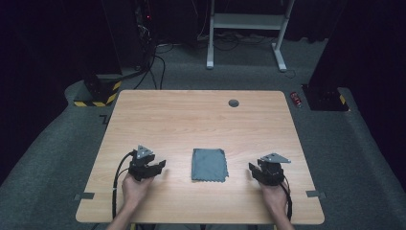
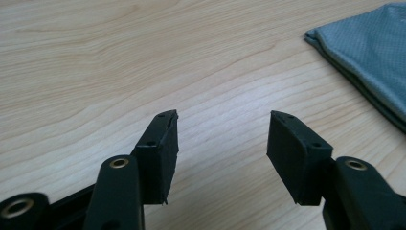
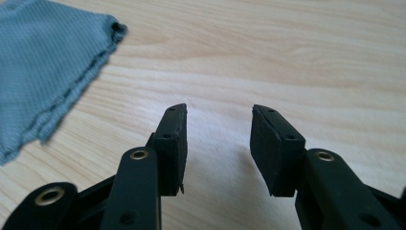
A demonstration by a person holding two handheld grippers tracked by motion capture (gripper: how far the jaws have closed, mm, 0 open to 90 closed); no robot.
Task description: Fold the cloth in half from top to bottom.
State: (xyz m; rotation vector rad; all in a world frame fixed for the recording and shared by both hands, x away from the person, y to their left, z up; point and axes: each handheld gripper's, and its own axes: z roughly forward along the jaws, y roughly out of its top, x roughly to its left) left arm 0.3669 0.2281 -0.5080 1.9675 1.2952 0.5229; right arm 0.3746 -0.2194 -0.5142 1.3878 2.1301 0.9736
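Observation:
A folded grey cloth (image 1: 209,164) lies flat on the wooden table (image 1: 191,115), near its front middle. My left gripper (image 1: 159,166) rests to the left of the cloth, apart from it, jaws pointing toward it. In the left gripper view the left gripper (image 2: 223,116) stands open over bare wood, with the cloth (image 2: 373,62) at the upper right. My right gripper (image 1: 252,167) sits to the right of the cloth, also apart. In the right gripper view the right gripper (image 3: 219,109) is open with nothing between its pads, and the cloth (image 3: 43,72) lies at the upper left.
A small dark round cap (image 1: 233,103) sits in the tabletop near the far edge. Tape strips (image 1: 84,196) mark the front corners. On the carpet beyond stand a white desk frame (image 1: 244,28), dark stands and a red object (image 1: 297,99).

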